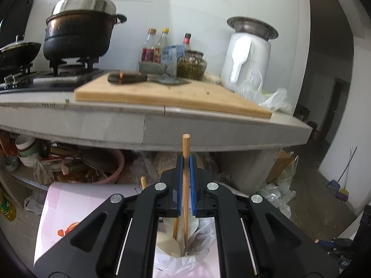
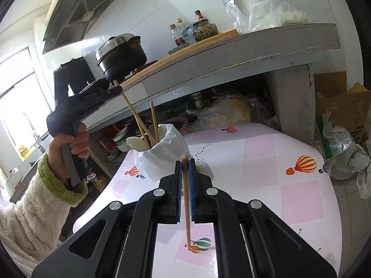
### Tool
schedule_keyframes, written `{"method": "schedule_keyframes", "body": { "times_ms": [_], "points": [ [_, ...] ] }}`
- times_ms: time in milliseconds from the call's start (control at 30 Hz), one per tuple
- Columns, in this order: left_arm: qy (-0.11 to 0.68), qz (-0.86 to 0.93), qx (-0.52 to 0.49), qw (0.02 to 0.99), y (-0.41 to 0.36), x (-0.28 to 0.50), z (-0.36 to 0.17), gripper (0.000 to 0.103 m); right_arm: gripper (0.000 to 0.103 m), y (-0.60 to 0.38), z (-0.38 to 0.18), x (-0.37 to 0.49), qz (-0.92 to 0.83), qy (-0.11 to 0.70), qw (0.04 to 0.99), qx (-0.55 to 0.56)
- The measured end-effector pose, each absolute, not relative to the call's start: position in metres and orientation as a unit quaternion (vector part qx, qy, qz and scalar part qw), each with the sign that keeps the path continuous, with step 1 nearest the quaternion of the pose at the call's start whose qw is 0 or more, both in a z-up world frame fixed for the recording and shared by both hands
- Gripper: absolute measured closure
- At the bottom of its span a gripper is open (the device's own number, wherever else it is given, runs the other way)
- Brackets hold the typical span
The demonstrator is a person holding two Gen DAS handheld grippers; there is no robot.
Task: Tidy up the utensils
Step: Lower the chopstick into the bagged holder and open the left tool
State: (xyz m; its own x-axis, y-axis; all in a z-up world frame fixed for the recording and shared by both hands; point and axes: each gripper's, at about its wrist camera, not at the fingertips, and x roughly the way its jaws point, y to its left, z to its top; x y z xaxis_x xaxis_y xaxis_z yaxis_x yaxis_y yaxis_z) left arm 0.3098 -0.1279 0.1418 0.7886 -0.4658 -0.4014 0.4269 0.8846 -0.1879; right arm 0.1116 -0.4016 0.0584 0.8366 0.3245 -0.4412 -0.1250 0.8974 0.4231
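Here we pinch one chopstick point(image 1: 186, 162) in the left gripper point(image 1: 185, 180), its lower end already down in the cup point(image 2: 162, 155), so letting go should drop it among the others. The cup stands on the table point(image 2: 266, 162), lined with a plastic bag, holding another chopstick point(image 2: 153, 120) and a pale spoon point(image 2: 136, 143). Our right gripper point(image 2: 185, 185) is clamped on a second chopstick point(image 2: 187, 208), upright with its tip near the tabletop, seemingly waiting its turn. Both sticks are plain light wood, straight and slender, with blunt round tops.
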Motion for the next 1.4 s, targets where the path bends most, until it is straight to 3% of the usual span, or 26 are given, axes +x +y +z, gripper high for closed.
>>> {"method": "schedule_keyframes", "body": {
  "times_ms": [633,1200,1267,1333,1400],
  "points": [
    [0.278,-0.231,-0.019,0.932,-0.140,0.323,0.085,0.098,0.097,-0.400,0.062,0.110,0.119,0.261,0.940,0.187],
    [0.286,-0.203,0.012,0.937,-0.143,0.328,0.082,0.096,0.097,-0.401,0.063,0.108,0.119,0.260,0.940,0.188],
    [0.289,-0.201,0.010,0.936,-0.141,0.328,0.081,0.094,0.097,-0.401,0.063,0.108,0.118,0.260,0.940,0.189],
    [0.289,-0.197,0.009,0.937,-0.139,0.327,0.081,0.081,0.097,-0.401,0.063,0.108,0.118,0.259,0.940,0.189],
    [0.286,-0.195,0.008,0.938,-0.136,0.325,0.083,0.078,0.097,-0.401,0.064,0.108,0.118,0.259,0.940,0.188]
  ]
}}
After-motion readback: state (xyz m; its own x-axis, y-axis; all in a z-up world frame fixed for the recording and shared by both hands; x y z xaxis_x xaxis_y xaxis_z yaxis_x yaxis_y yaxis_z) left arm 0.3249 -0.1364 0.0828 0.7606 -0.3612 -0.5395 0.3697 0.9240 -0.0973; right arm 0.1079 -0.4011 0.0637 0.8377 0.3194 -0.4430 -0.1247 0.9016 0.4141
